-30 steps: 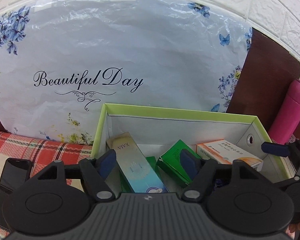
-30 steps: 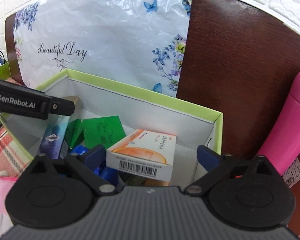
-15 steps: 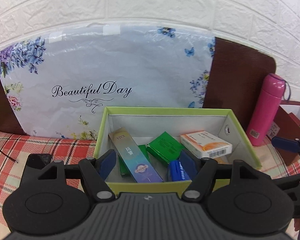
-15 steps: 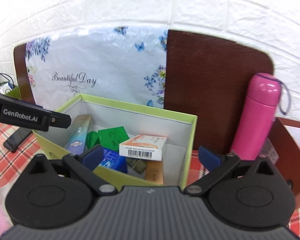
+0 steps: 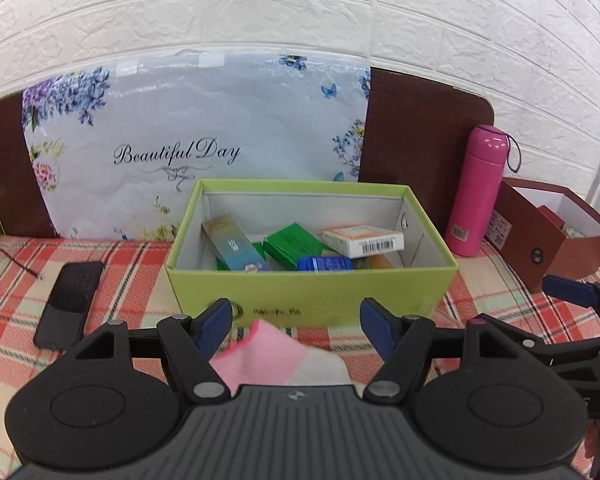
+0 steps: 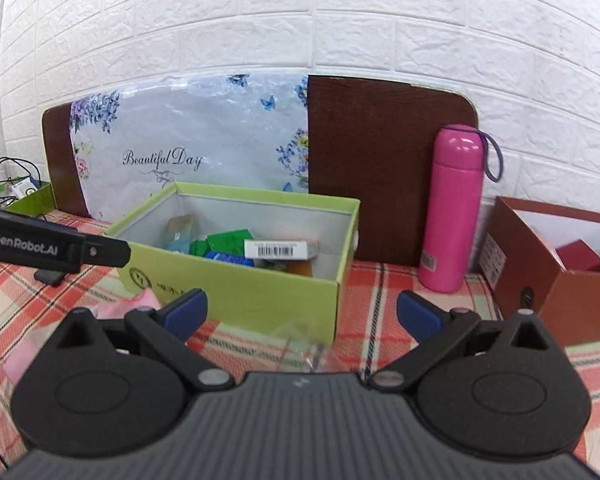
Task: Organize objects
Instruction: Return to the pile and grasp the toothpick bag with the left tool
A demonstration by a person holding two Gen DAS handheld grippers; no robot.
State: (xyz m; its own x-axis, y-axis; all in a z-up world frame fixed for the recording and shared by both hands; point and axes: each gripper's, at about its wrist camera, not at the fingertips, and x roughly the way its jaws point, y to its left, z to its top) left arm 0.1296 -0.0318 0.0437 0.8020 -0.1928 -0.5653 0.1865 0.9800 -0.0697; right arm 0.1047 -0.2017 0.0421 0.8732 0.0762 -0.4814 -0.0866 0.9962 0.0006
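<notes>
A green open box (image 5: 312, 292) stands on the plaid cloth, also in the right wrist view (image 6: 236, 292). It holds a tall teal carton (image 5: 236, 246), a green packet (image 5: 294, 240), a white and orange medicine box (image 5: 362, 240) and a blue item (image 5: 324, 264). My left gripper (image 5: 296, 324) is open and empty, in front of the box and above a pink and white cloth (image 5: 276, 356). My right gripper (image 6: 300, 314) is open and empty, in front of the box's right corner.
A pink bottle (image 5: 480, 192) stands right of the green box, a brown box (image 5: 548, 240) beyond it. A black phone (image 5: 70, 300) lies to the left. A floral bag (image 5: 196, 152) leans on a brown board (image 6: 380, 160) by the brick wall. A crumpled clear wrapper (image 6: 296, 340) lies before the box.
Both grippers have pulled back and up from over the green box, so the whole box and the table around it show. Both stay open and empty.
</notes>
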